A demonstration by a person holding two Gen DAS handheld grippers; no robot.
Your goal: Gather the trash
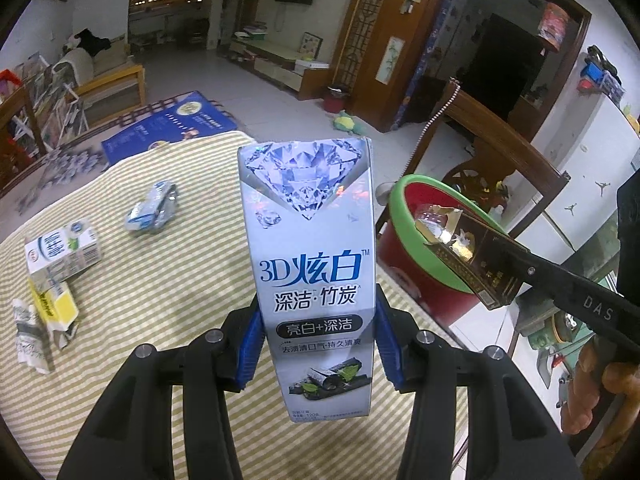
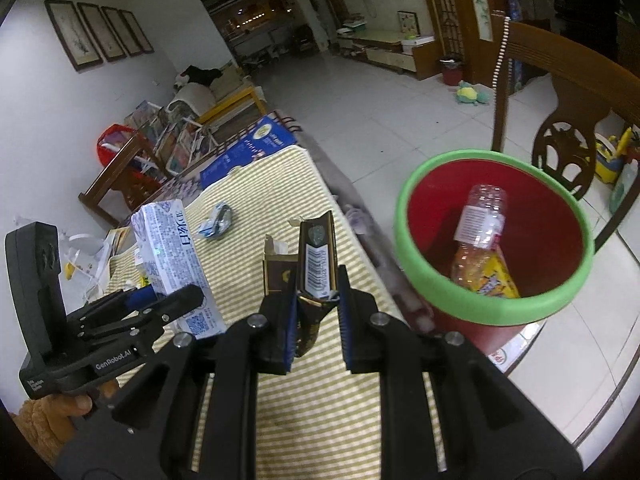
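Note:
My left gripper point(image 1: 320, 344) is shut on a tall silver toothpaste box point(image 1: 312, 240) with a diamond print, held upright over the striped tablecloth point(image 1: 160, 280). In the right wrist view that left gripper point(image 2: 160, 296) and the toothpaste box point(image 2: 176, 256) are at the left. My right gripper point(image 2: 318, 312) is shut on a torn dark box with gold trim point(image 2: 316, 264). From the left wrist view the right gripper point(image 1: 504, 264) holds the dark box point(image 1: 472, 256) over the near rim of a red bin with a green rim point(image 1: 400, 212). The bin point(image 2: 500, 312) holds a plastic bottle point(image 2: 480, 232).
On the cloth lie a crumpled wrapper point(image 1: 154, 210), a milk carton point(image 1: 60, 252), a yellow box point(image 1: 56, 304) and torn paper point(image 1: 30, 332). A wooden chair point(image 2: 560, 80) stands behind the bin. A hand point(image 1: 588, 384) grips the right tool.

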